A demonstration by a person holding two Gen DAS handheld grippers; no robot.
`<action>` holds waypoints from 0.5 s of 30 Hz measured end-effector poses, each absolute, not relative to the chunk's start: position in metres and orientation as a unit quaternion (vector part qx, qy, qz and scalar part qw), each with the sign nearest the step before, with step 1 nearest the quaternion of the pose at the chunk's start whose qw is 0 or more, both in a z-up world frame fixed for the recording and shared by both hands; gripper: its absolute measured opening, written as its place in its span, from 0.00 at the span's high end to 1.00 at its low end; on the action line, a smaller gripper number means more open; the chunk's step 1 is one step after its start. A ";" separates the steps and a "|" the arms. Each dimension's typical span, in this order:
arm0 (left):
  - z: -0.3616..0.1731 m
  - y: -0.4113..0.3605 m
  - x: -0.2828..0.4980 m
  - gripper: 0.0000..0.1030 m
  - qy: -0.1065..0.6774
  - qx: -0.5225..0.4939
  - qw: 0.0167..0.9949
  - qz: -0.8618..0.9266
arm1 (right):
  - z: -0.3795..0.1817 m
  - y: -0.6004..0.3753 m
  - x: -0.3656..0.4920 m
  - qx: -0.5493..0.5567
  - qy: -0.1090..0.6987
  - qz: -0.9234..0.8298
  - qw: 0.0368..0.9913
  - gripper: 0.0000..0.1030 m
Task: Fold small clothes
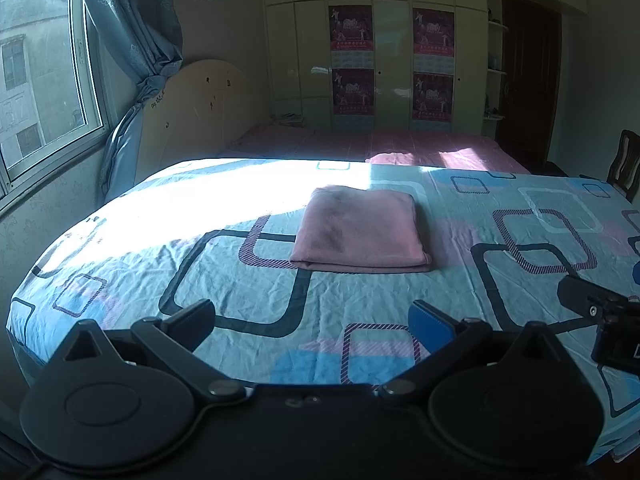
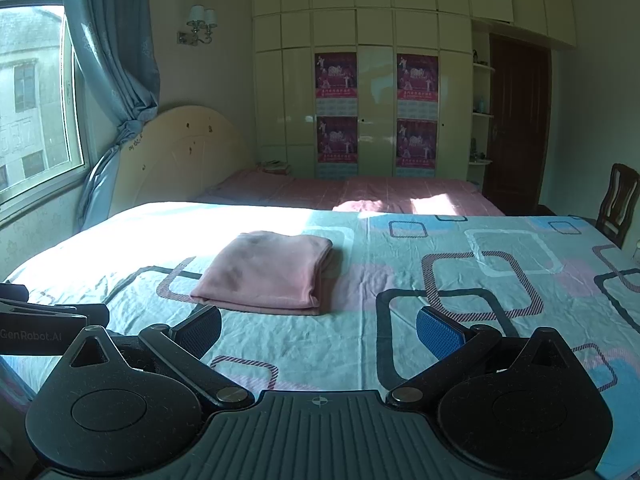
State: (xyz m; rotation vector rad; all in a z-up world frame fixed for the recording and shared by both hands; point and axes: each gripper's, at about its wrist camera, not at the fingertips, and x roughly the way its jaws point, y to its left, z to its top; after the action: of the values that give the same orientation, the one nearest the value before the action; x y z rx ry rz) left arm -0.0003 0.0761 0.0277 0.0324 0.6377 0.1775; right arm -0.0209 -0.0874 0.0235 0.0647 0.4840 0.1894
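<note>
Currently, both grippers are spread wide and hold nothing. The left gripper (image 1: pixel 312 316) is positioned above the near part of the patterned bedsheet (image 1: pixel 200 280), its fingers well apart; one finger carries a black pad (image 1: pixel 192 320) and the other a blue pad (image 1: pixel 432 326). The right gripper (image 2: pixel 320 326) is in the same condition, with a black pad (image 2: pixel 200 326) on one finger and a blue pad (image 2: pixel 438 330) on the other.

The folded pink garment (image 1: pixel 360 230) lies flat on the bedsheet as a compact rectangle, ahead of both grippers and not touching either. From the left wrist view it sits ahead and slightly right of centre; from the right wrist view the same garment (image 2: pixel 268 272) sits ahead and to the left. Its layered edges are stacked evenly along the near side. Strong sunlight covers the sheet on the far left, reaching the garment's far edge.

Part of the right gripper's body (image 1: pixel 600 320) is visible at the right margin of the left wrist view, just beside the left unit.

Background items: a second bed with a pink cover (image 2: pixel 380 196), a rounded headboard (image 2: pixel 180 152), a cream wardrobe (image 2: pixel 376 80) bearing four posters, a blue curtain (image 2: pixel 112 60) beside the window (image 2: pixel 32 100), a dark door (image 2: pixel 516 120) and a wooden chair (image 2: pixel 620 200).
</note>
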 end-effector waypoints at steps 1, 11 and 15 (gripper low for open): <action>0.028 0.076 0.000 0.00 0.313 0.015 0.946 0.087 | 0.024 -0.087 -0.021 0.031 0.239 0.094 0.966 0.01; 0.025 0.075 0.004 0.00 0.318 0.016 0.944 0.085 | 0.022 -0.091 -0.016 0.034 0.244 0.094 0.965 0.01; 0.024 0.076 0.008 0.00 0.320 0.015 0.944 0.085 | 0.021 -0.092 -0.013 0.034 0.245 0.095 0.964 0.01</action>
State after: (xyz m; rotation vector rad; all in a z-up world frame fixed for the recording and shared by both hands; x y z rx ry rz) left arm 0.0075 0.0759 0.0236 0.0313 0.6519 0.1726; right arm -0.0132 -0.0916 0.0209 0.0688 0.4949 0.1915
